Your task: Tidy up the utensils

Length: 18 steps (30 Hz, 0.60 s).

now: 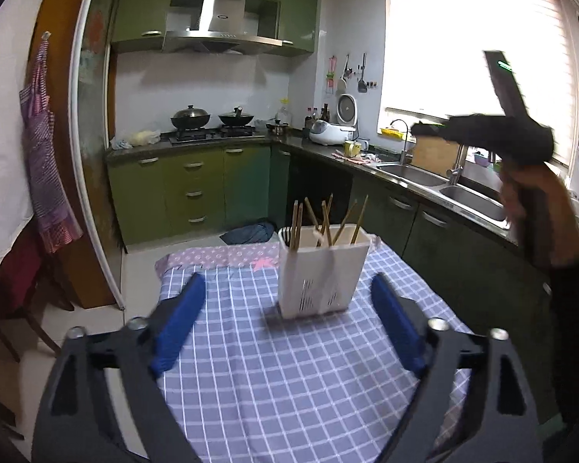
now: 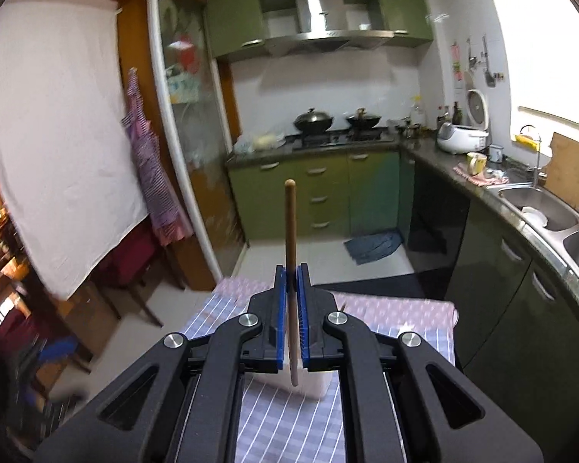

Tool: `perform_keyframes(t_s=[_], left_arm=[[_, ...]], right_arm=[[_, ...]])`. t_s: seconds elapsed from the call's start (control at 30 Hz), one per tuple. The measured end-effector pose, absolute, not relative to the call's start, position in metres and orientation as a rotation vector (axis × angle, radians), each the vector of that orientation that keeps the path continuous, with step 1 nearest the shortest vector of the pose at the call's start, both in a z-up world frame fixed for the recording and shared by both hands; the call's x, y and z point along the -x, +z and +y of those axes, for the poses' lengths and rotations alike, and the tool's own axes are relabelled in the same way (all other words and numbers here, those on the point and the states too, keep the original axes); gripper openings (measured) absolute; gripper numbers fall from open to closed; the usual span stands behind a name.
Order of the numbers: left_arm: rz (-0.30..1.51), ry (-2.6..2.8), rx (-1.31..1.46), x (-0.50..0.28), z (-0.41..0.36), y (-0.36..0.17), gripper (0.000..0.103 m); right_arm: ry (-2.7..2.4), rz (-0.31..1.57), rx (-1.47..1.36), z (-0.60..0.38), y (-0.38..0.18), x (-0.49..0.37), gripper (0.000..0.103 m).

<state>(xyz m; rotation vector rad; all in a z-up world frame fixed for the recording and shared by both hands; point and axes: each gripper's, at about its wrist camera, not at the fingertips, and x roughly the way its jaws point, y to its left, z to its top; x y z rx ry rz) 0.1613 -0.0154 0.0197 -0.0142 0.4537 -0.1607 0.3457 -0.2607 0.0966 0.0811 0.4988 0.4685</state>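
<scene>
Right gripper [image 2: 291, 301] clenched on one upright chopstick [image 2: 290, 231] above the white holder [image 1: 322, 270], presumably for dropping in; left gripper [image 1: 289, 332] released, empty, just before the holder.

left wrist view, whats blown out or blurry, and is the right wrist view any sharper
Left wrist view: the window is blown out to white, and the right gripper against it is a motion-smeared silhouette. Right wrist view: the chopstick is sharp, while the left edge smears and straight lines bow.
</scene>
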Motion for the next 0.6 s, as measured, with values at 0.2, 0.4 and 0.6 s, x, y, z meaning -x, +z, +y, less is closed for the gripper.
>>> perform_keyframes(t_s=[0.2,0.4,0.6], left_arm=[[0.463,-0.148,0.061,-0.14,-0.003,-0.001,0.092],[0.451,-0.136,0.09,-0.132,0.0,-0.011,0.094],[0.456,-0.128,0.083,-0.132,-0.006,-0.019,0.096]], right_arm=[[0.436,0.541,-0.105,-0.251,0.087,-0.39,0.007],[0.441,0.625,-0.091,-0.236,0.053,-0.413,0.007],[0.443,0.684,-0.073,-0.223,0.019,-0.418,0.007]])
